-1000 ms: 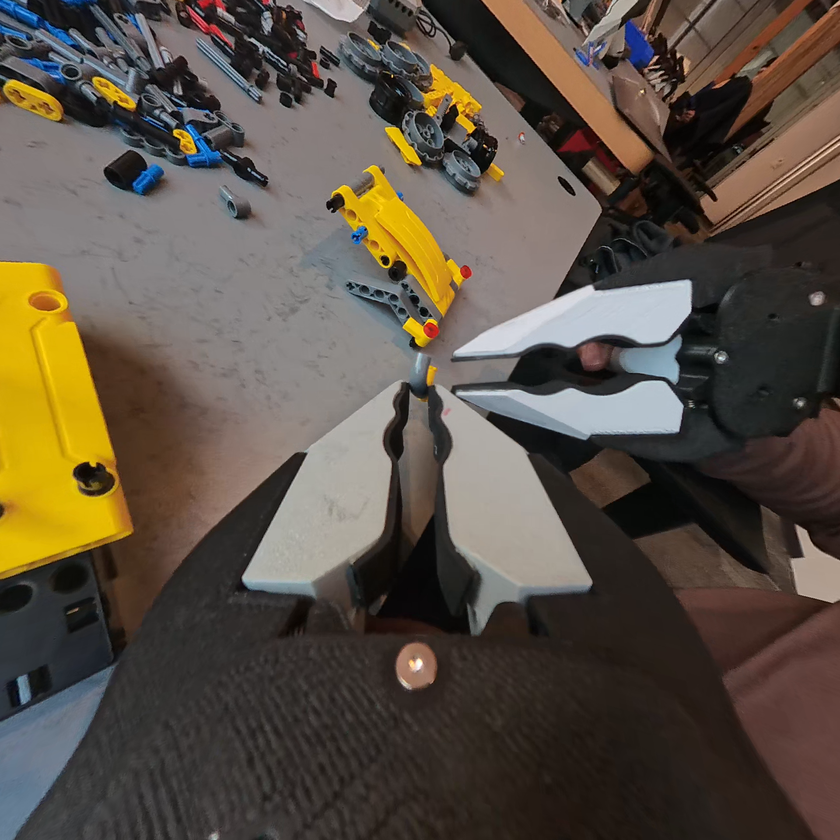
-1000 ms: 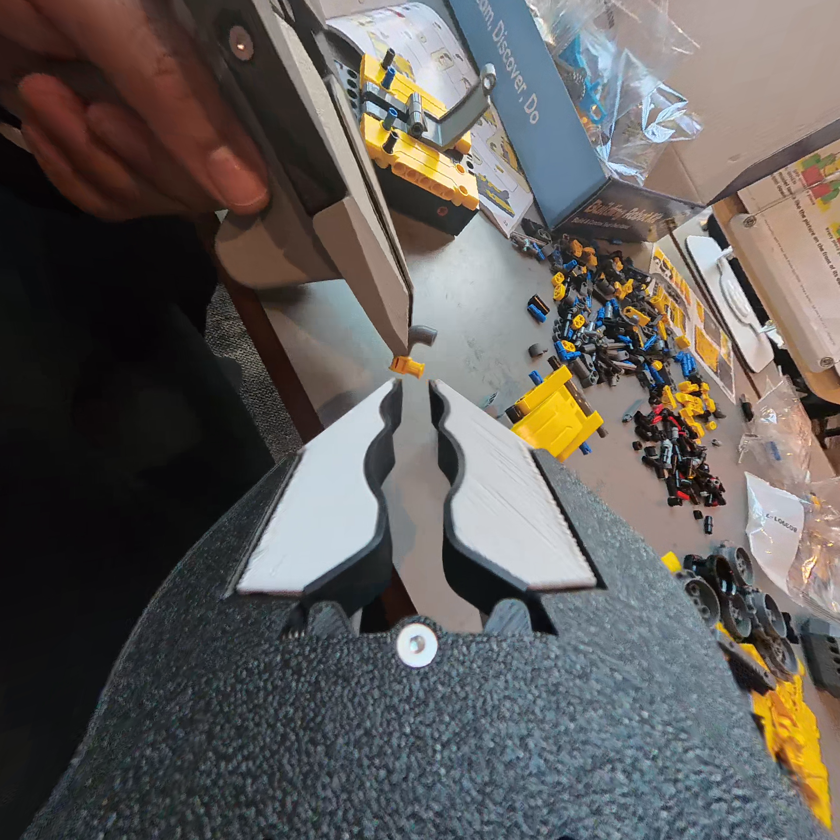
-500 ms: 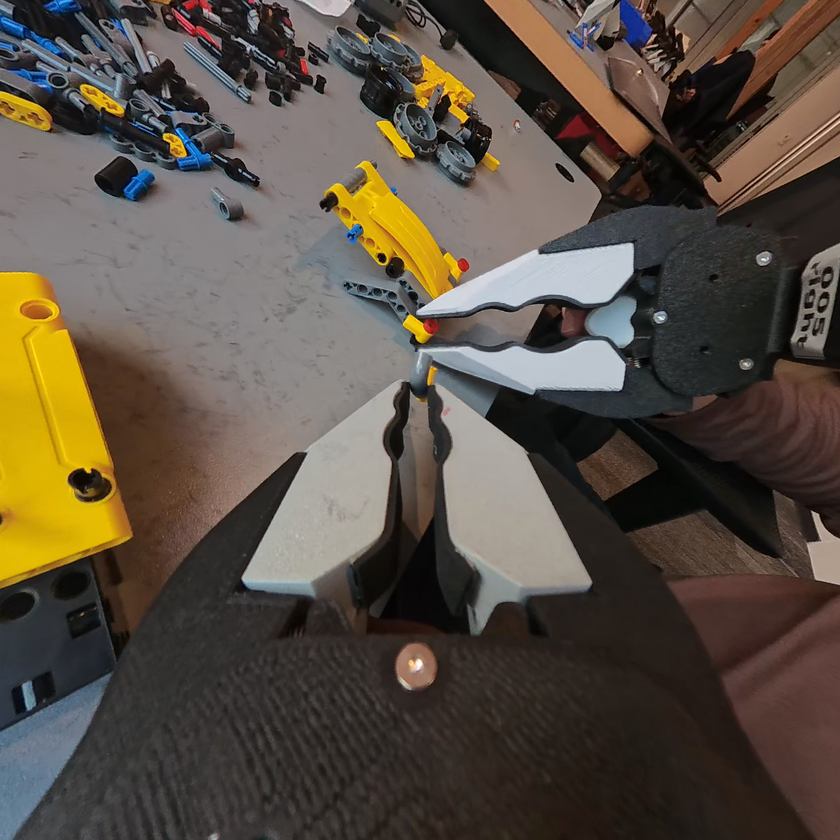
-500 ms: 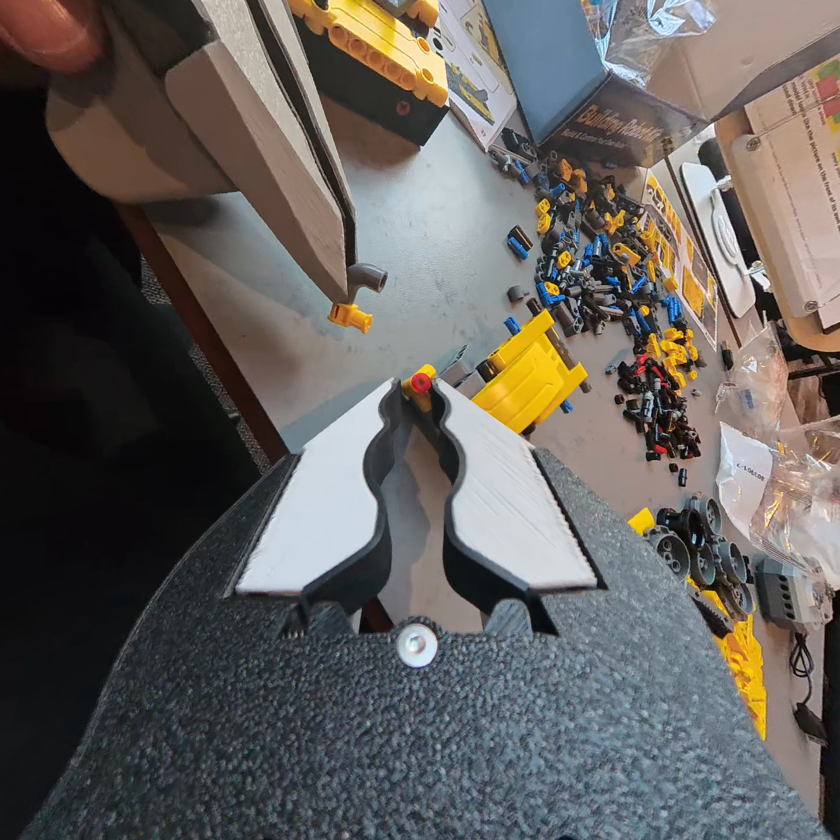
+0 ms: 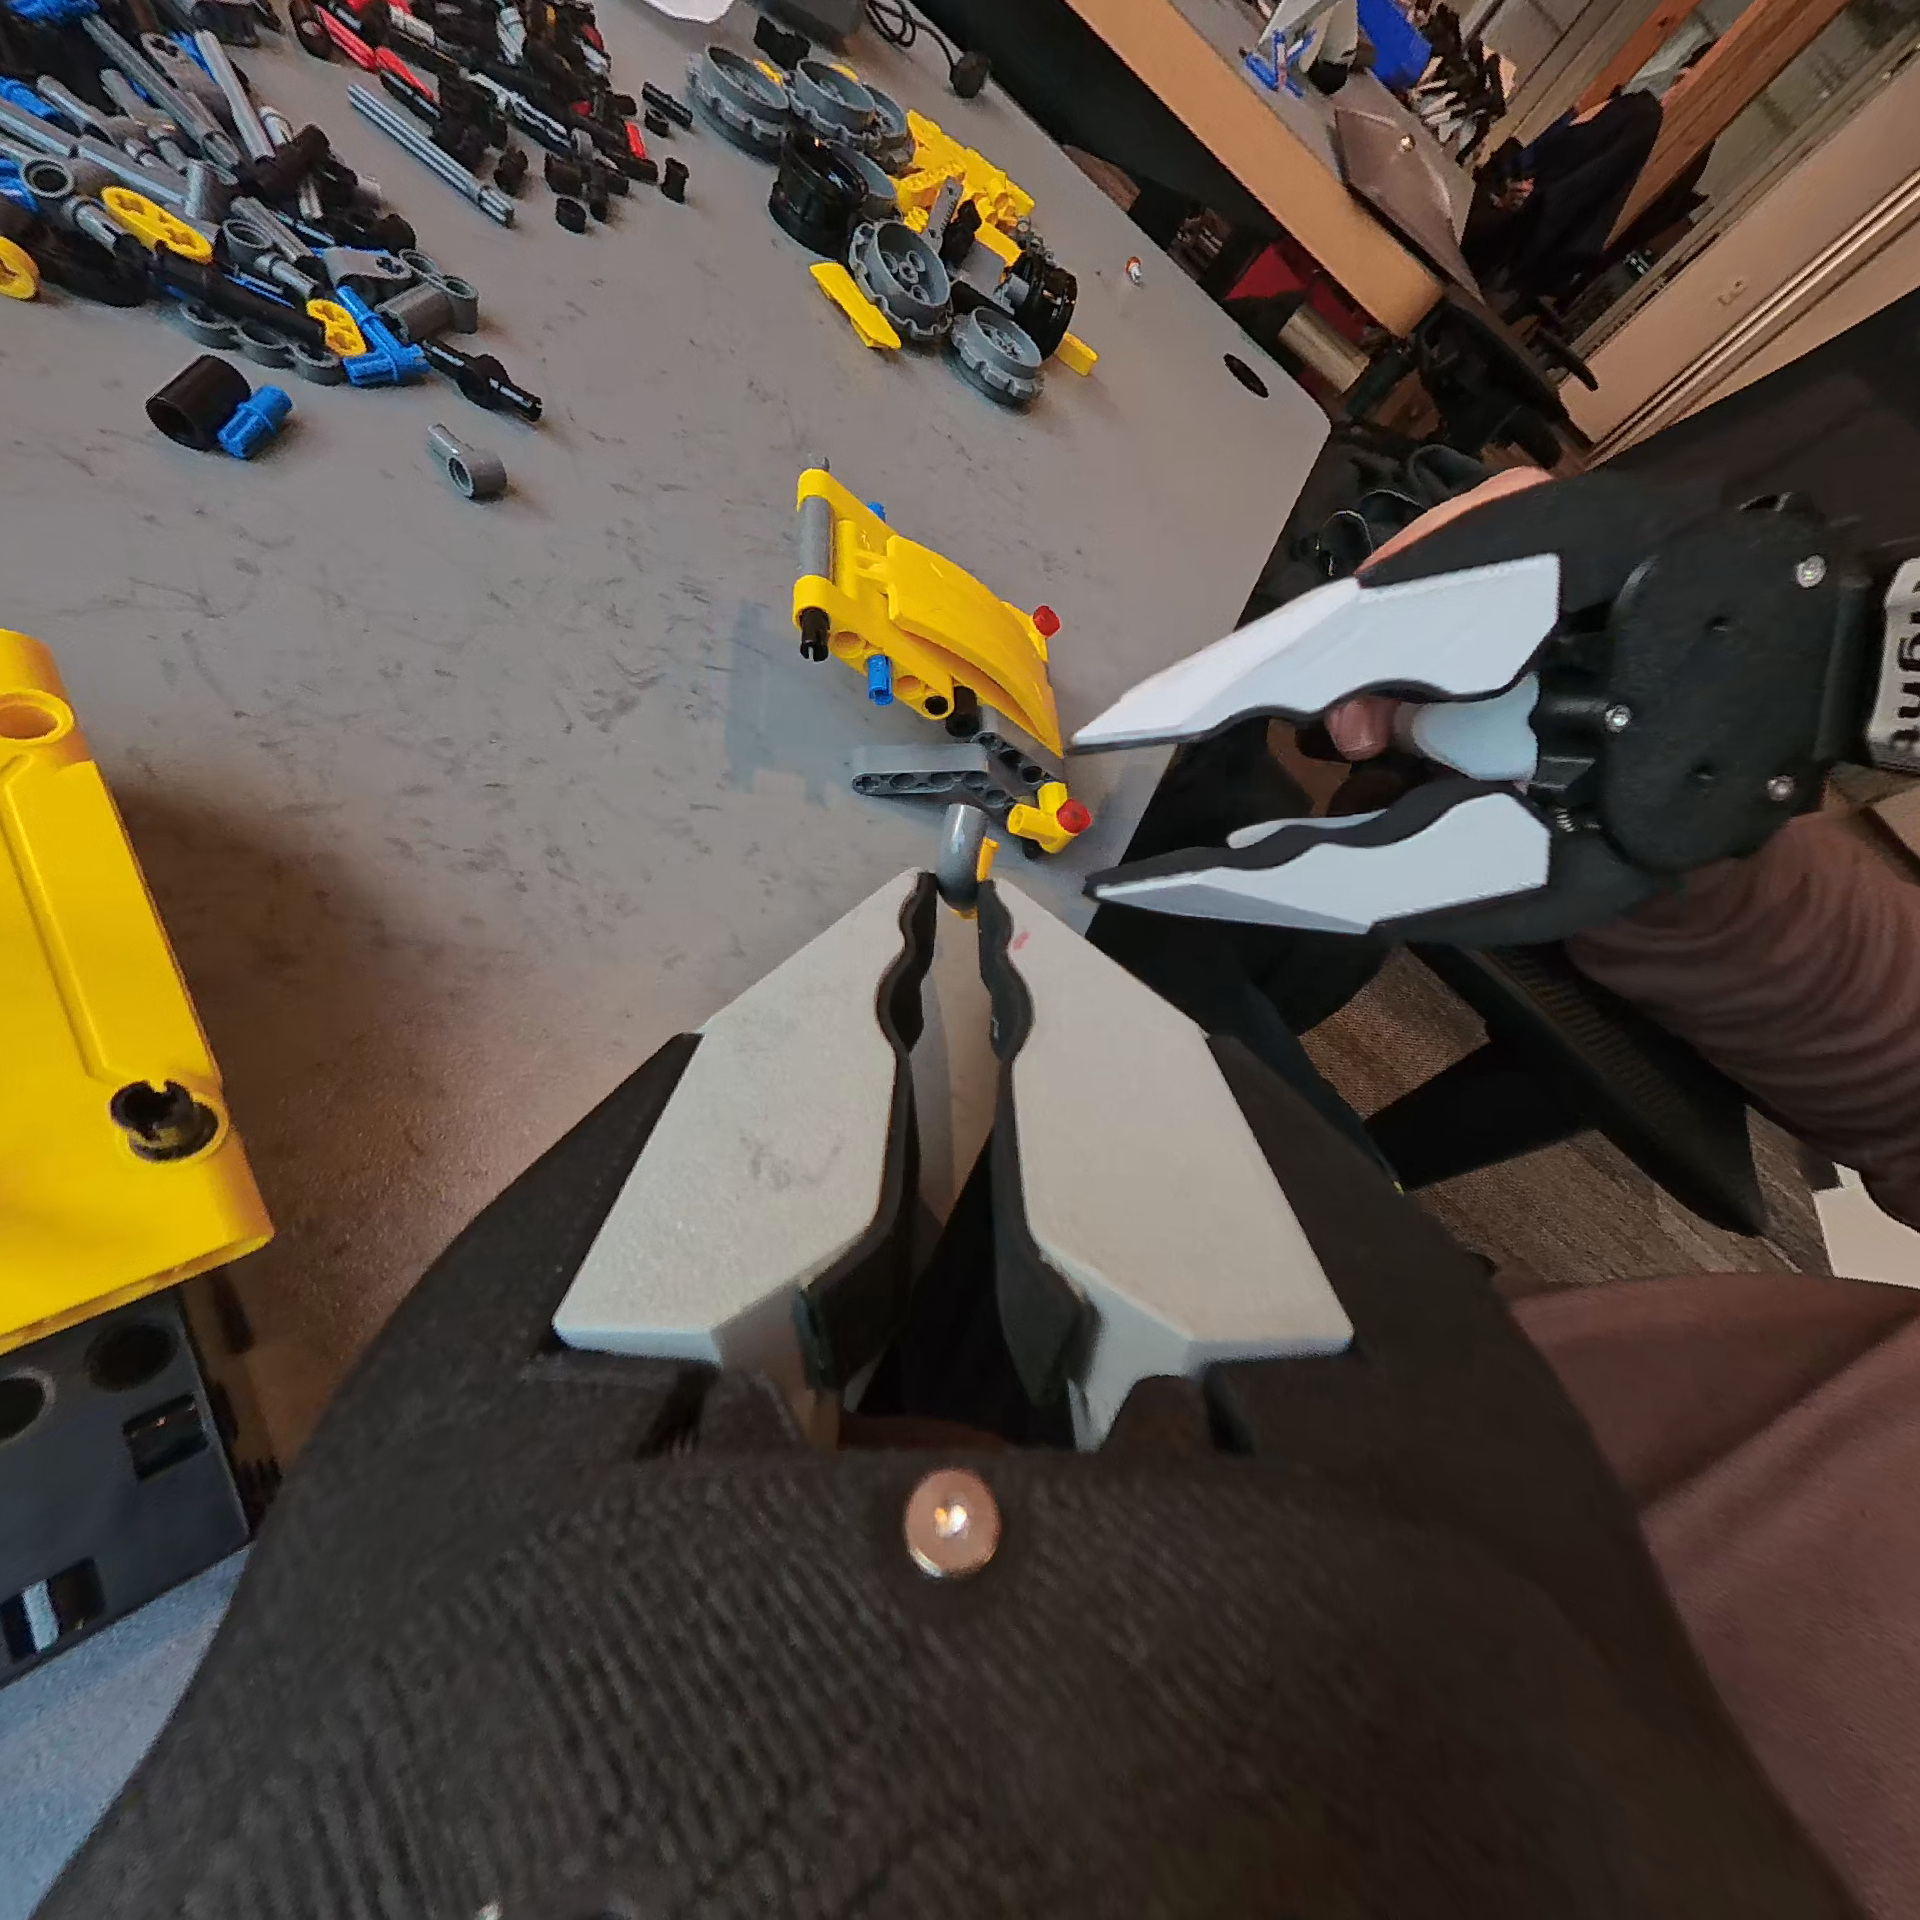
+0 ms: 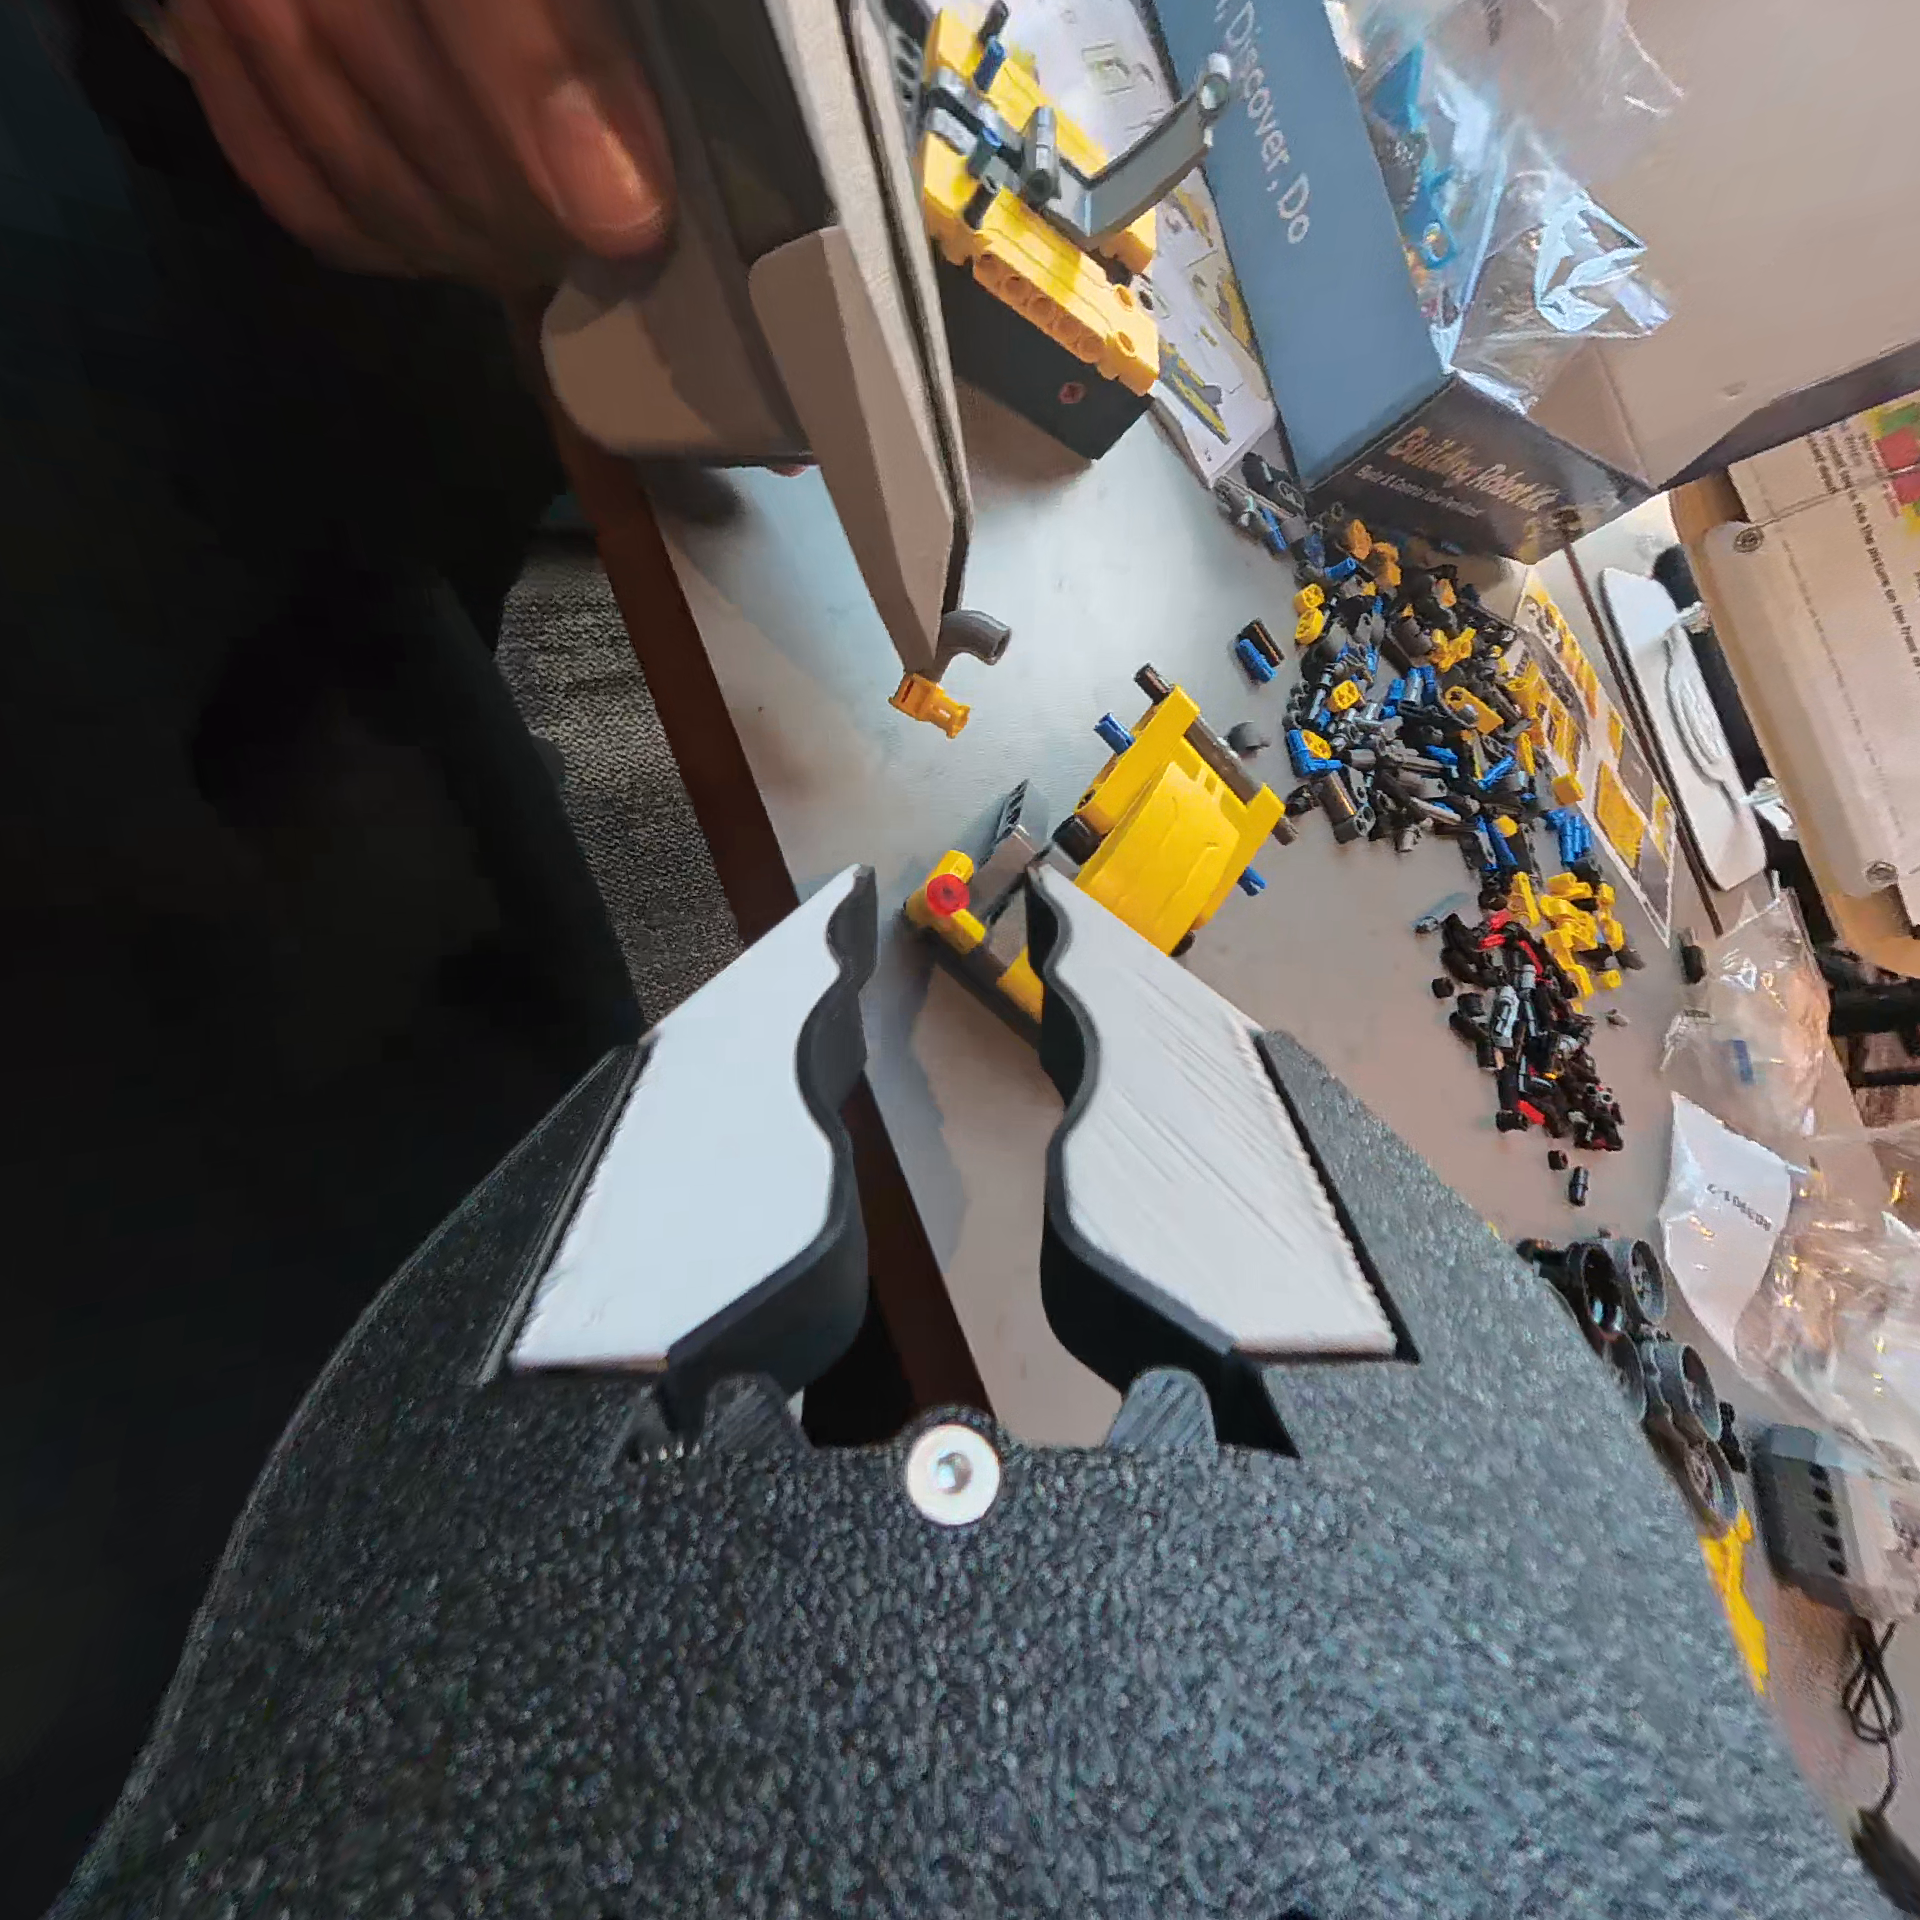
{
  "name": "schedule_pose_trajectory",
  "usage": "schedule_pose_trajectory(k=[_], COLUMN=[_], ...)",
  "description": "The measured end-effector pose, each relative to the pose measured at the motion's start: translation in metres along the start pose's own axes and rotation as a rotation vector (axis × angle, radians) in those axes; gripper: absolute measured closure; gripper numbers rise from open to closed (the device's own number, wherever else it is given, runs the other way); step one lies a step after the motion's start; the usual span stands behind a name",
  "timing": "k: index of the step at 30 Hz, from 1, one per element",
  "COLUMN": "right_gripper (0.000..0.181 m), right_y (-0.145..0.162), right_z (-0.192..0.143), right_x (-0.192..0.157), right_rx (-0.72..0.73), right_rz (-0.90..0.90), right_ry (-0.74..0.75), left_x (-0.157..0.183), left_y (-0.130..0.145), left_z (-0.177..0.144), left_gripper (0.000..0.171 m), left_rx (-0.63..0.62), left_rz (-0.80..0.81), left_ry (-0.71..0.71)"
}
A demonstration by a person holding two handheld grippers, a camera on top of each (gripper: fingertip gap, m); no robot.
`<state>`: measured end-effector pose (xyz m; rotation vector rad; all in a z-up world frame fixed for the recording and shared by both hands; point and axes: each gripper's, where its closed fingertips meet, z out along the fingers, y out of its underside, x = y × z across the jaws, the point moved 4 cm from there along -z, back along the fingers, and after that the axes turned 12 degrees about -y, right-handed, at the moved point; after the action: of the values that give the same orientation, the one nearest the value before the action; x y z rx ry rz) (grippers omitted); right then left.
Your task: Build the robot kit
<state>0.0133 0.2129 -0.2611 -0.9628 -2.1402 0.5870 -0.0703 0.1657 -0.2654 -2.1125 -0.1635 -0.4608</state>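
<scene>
The left gripper [image 5: 956, 894] has its fingers drawn nearly together, pinching a small grey elbow connector [image 5: 961, 842] at the very tips. A yellow pin [image 6: 930, 704] hangs from that connector's lower end, and the right wrist view shows the pair held clear above the grey table [image 5: 520, 675], near its front edge.

The right gripper [image 6: 948, 883] has changed most. Half a second ago its fingers were narrowed around the yellow connector with the red pin [image 5: 1055, 816]; now they stand wide apart and grip nothing. That connector lies on the table just ahead of the tips, joined to a dark grey beam [image 5: 935, 771] and a yellow curved panel assembly [image 5: 935, 634]. From the right wrist view one finger overlaps the panel's near corner; whether it touches I cannot tell.

The left gripper has stayed put over the last second, with the same hold on the elbow piece, just beside the red-pinned connector but apart from it.

Farther off lie a heap of loose blue, black and yellow parts [image 5: 208, 229], grey wheels [image 5: 904, 265], a large yellow block [image 5: 83, 987] at the left, and a blue box [image 6: 1330, 260]
</scene>
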Motion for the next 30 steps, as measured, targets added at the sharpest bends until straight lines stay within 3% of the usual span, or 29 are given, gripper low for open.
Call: schedule_pose_trajectory(k=[5, 7, 10, 16, 30], right_gripper=[0.151, 0.137, 0.134, 0.126, 0.124], right_y=[0.002, -0.002, -0.003, 0.007, 0.007], right_z=[-0.008, -0.013, -0.017, -0.01, -0.006], right_x=[0.016, 0.022, 0.027, 0.038, 0.037], right_rx=[0.019, 0.089, 0.179, 0.197, 0.203], right_rz=[0.077, 0.106, 0.165, 0.293, 0.327], right_ry=[0.087, 0.095, 0.069, 0.027, 0.004], left_x=[0.0, 0.001, 0.001, 0.002, 0.003], left_y=[0.0, 0.0, 0.001, 0.001, 0.001], left_z=[0.0, -0.001, 0.0, 0.0, -0.001], left_gripper=[0.166, 0.166, 0.166, 0.166, 0.166], left_rx=[-0.001, -0.005, -0.005, -0.003, 0.009], left_rz=[-0.001, -0.005, 0.0, 0.008, 0.026], left_ry=[0.007, 0.012, 0.015, 0.019, 0.018])
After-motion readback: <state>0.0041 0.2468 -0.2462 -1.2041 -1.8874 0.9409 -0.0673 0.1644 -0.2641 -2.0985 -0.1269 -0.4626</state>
